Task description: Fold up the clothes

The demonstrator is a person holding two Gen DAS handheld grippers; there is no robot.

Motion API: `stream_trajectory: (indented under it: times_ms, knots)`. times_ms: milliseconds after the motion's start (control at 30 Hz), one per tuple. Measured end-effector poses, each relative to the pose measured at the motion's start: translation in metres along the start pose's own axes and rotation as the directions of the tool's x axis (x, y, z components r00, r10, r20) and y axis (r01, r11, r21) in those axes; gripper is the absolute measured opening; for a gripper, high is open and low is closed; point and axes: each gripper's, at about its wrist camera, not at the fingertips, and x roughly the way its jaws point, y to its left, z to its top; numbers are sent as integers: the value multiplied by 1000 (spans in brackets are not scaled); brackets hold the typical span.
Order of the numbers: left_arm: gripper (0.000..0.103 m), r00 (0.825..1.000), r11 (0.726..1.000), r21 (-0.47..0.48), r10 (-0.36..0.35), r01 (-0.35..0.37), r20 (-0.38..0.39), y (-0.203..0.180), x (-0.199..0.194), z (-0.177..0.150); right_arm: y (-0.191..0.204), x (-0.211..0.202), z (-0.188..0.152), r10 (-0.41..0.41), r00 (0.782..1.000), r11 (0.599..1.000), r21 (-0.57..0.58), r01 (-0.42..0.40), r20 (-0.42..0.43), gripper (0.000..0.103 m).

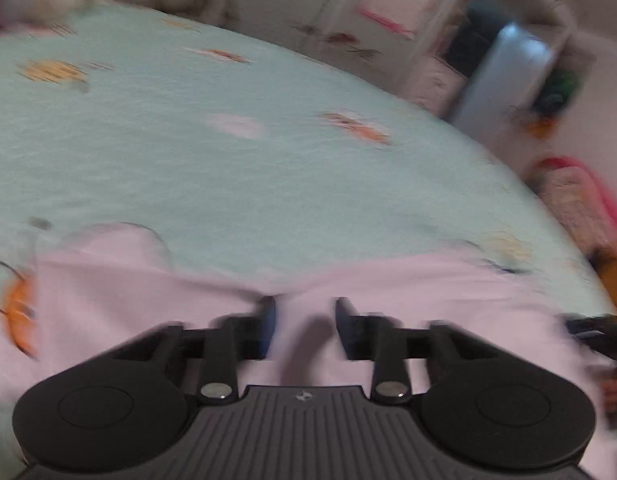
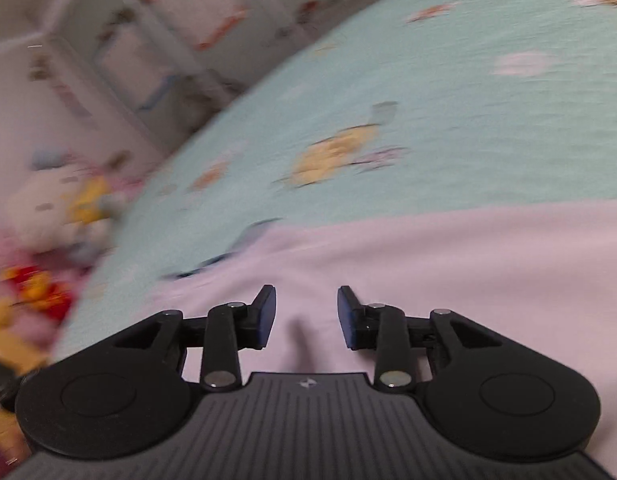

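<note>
Motion-blurred pink garment (image 1: 148, 292) under left gripper (image 1: 305, 312), edges cropped.

Bare sheet (image 1: 228, 168) lies open ahead; plush toys (image 2: 64, 208) crowd its edge.

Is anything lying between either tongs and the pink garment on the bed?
Nothing visible. The pink garment lies directly beneath and ahead of the left tongs and the right tongs, spread on the green bedsheet. Only bare pink cloth shows between each pair of fingers, though both views are blurred.

Both wrist views low, forward-down; share bed (image 1: 228, 152), pink cloth (image 2: 428, 264).
</note>
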Motion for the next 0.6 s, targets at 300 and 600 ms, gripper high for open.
stream_trajectory:
  times_ms: [300, 600]
  knots:
    - [34, 993, 985, 128, 115, -117, 24, -21, -16, -10, -3, -13, 2, -7, 996, 1000, 14, 5, 92, 31]
    - [32, 988, 984, 122, 122, -133, 96, -38, -102, -56, -18, -90, -38, -46, 988, 987, 158, 22, 149, 30]
